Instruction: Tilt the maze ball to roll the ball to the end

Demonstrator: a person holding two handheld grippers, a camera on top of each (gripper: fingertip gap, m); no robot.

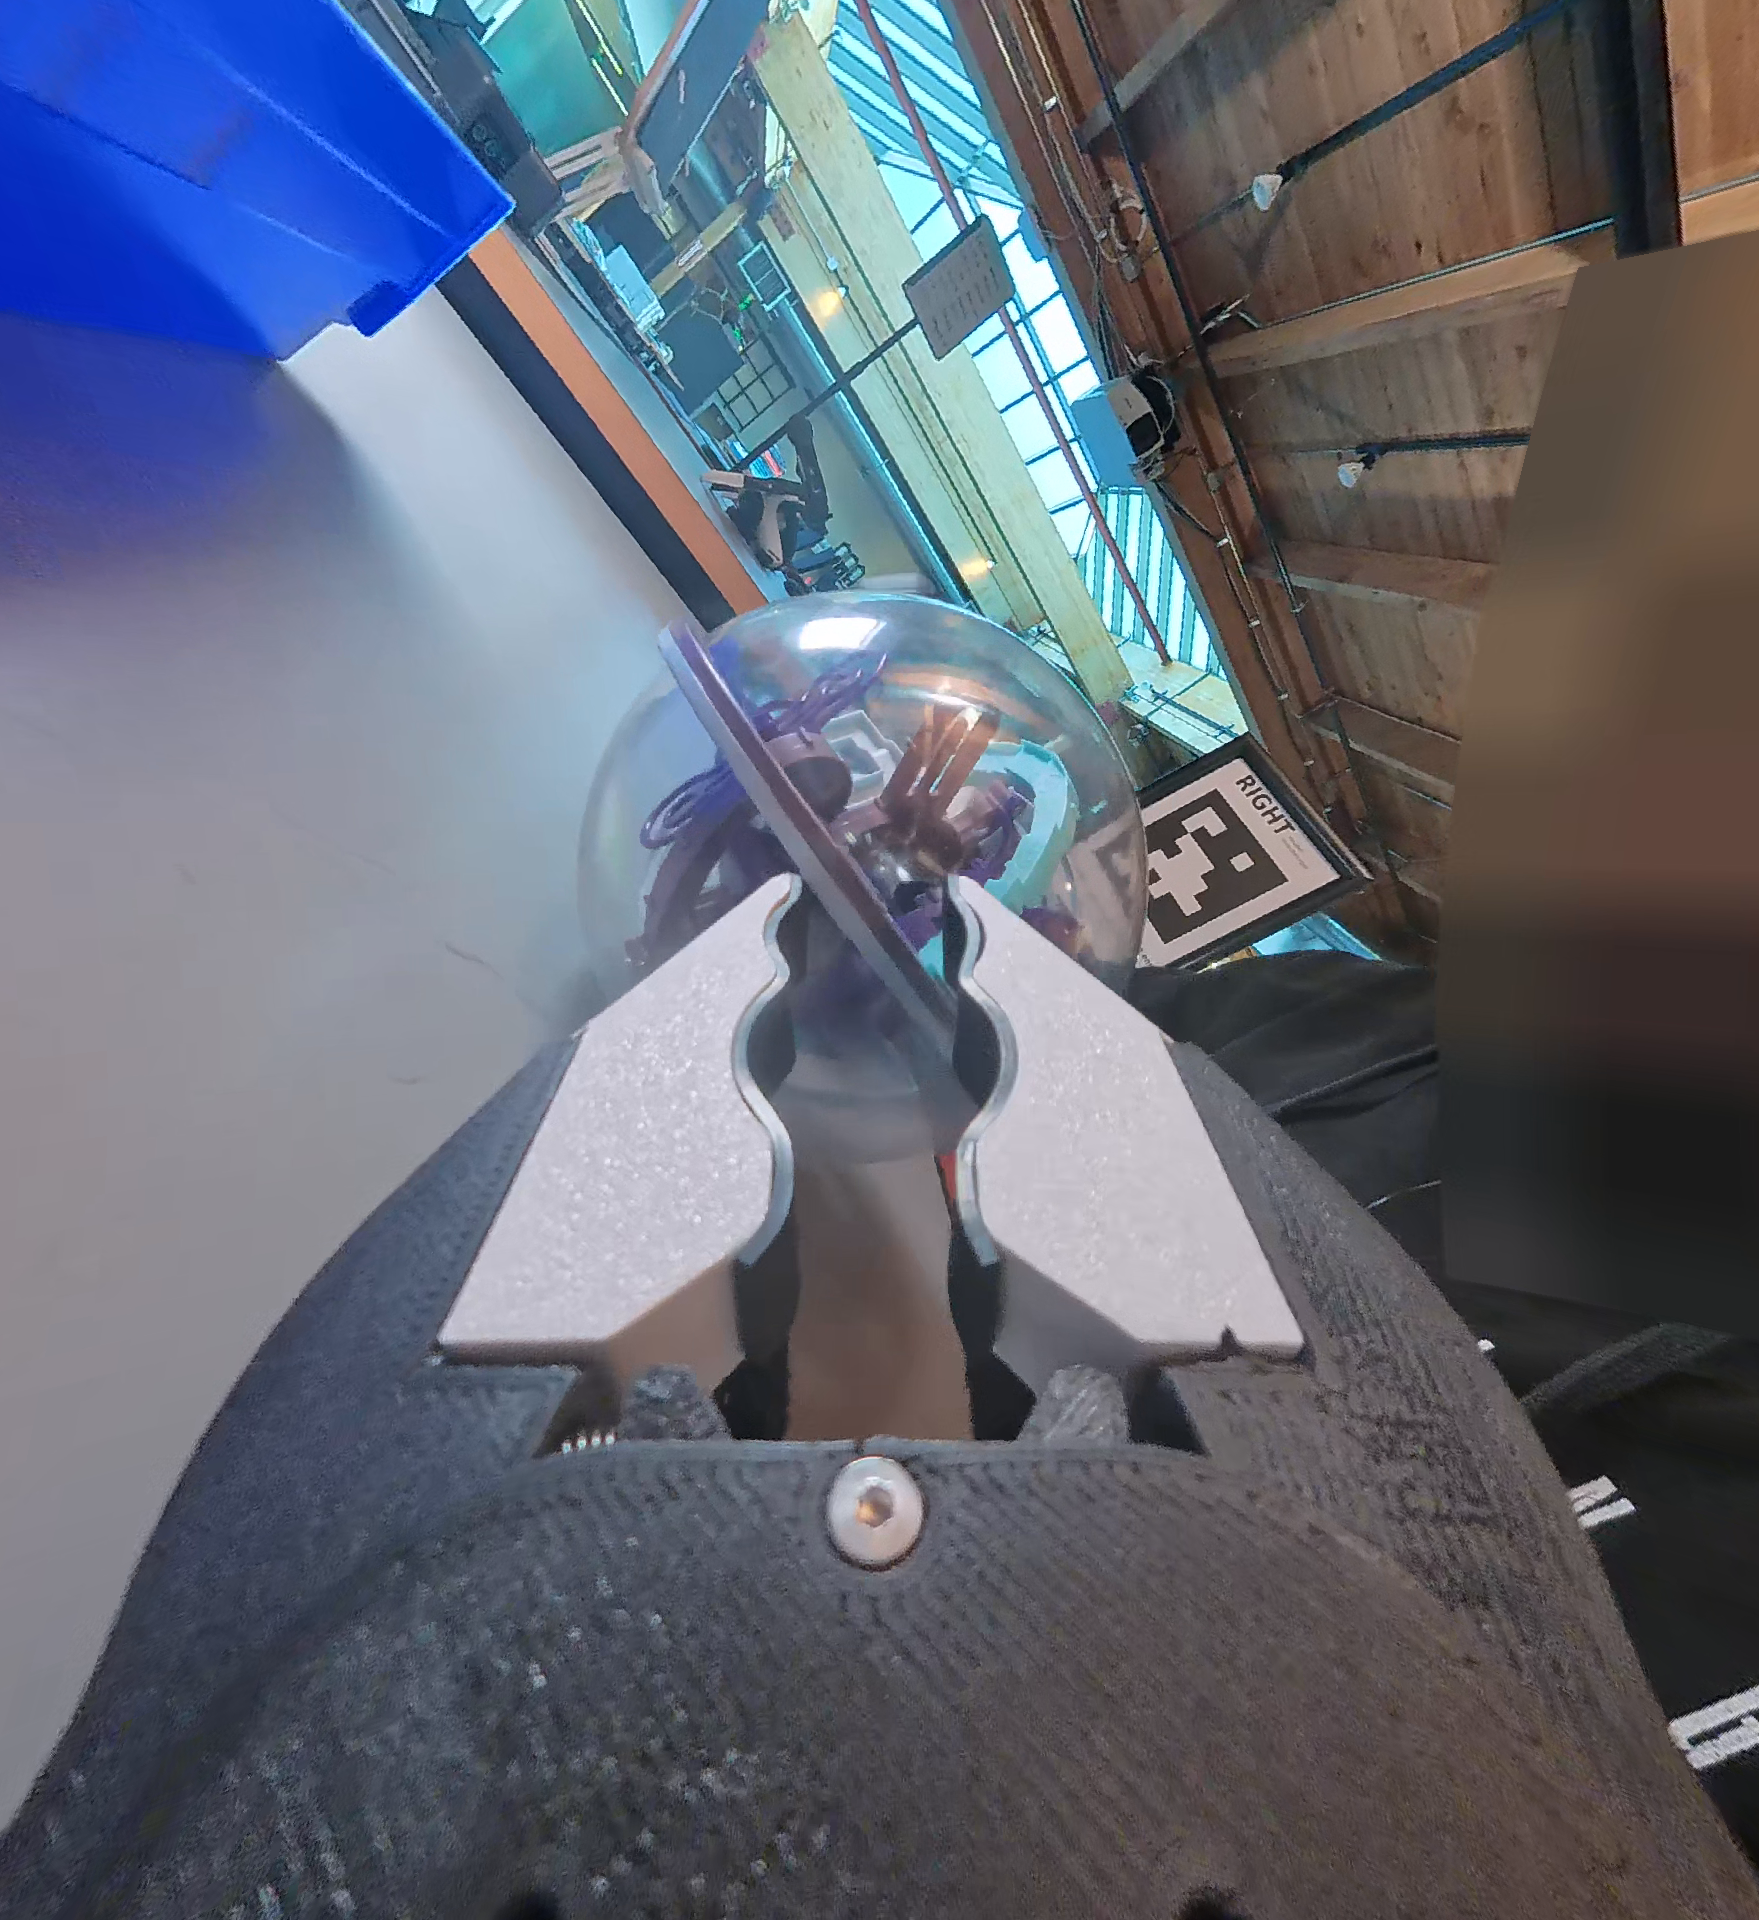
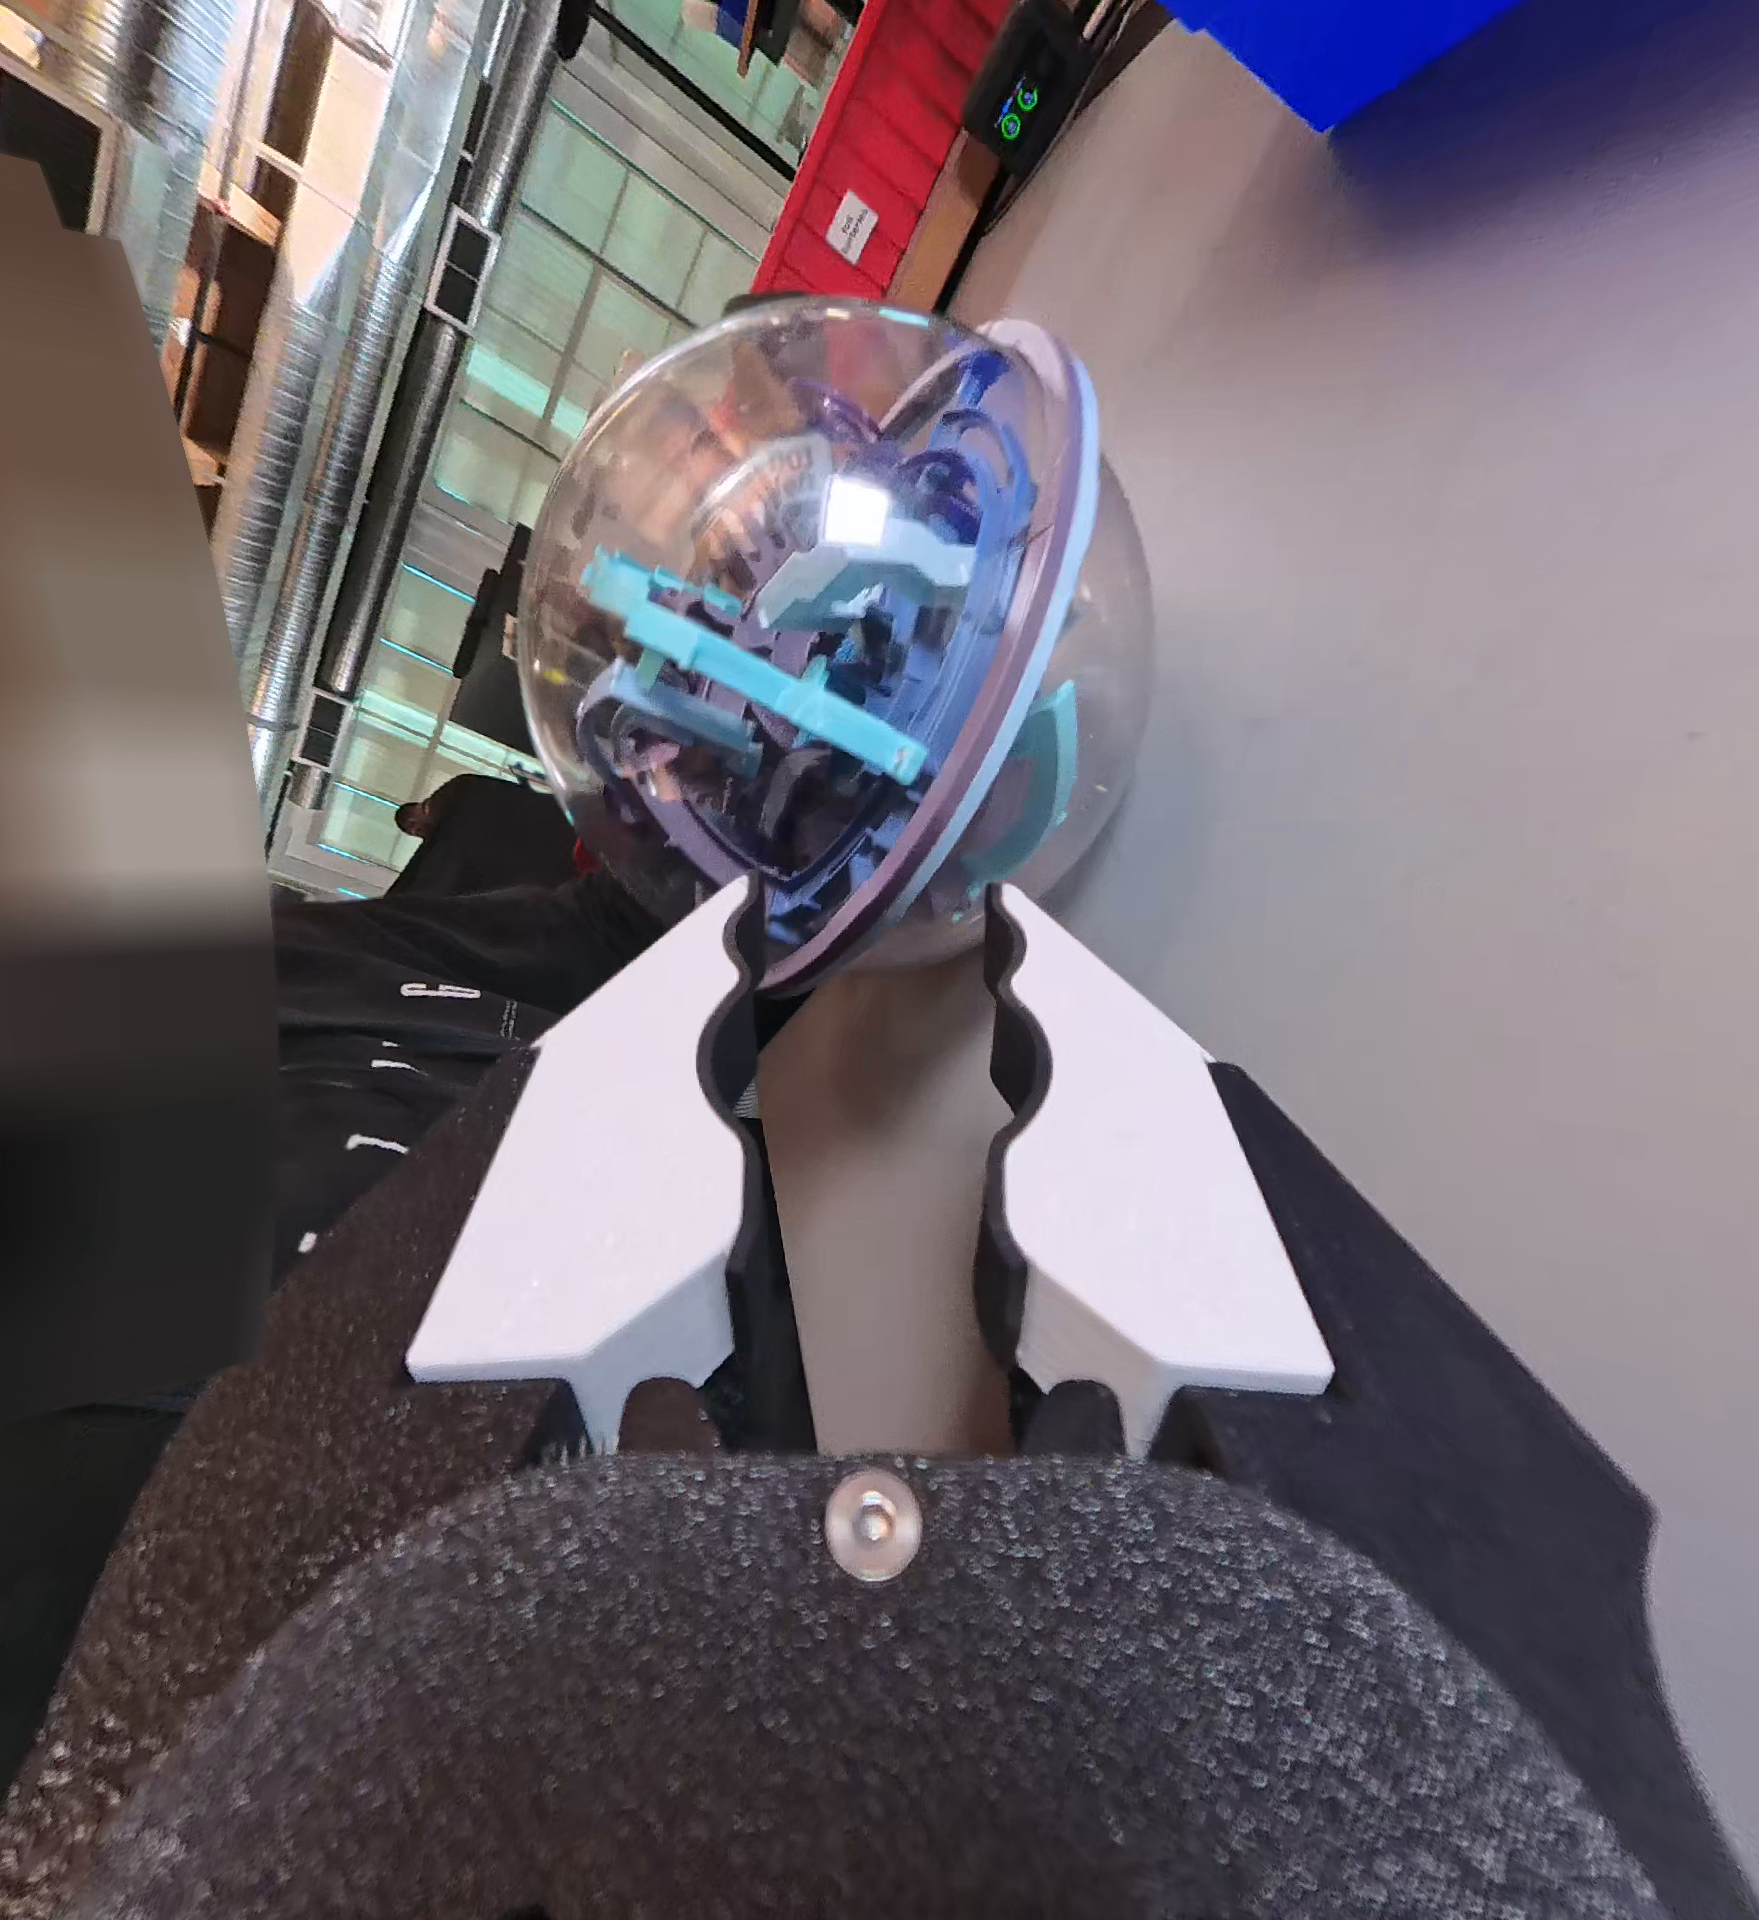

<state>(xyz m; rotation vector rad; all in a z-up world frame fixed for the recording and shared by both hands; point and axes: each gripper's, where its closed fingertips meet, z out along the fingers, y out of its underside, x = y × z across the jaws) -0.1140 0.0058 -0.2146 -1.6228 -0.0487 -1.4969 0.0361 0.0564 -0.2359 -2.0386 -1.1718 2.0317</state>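
Your left gripper (image 1: 870, 914) and right gripper (image 2: 870, 920) each pinch the maze ball's (image 2: 833, 644) purple rim between their fingers, holding it tilted above the counter (image 2: 1477, 831).

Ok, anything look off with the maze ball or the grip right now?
Nothing damaged. The clear plastic maze ball is held off the pale table, its purple equator ring pinched in the left claw and right claw, tilted steeply as intended.
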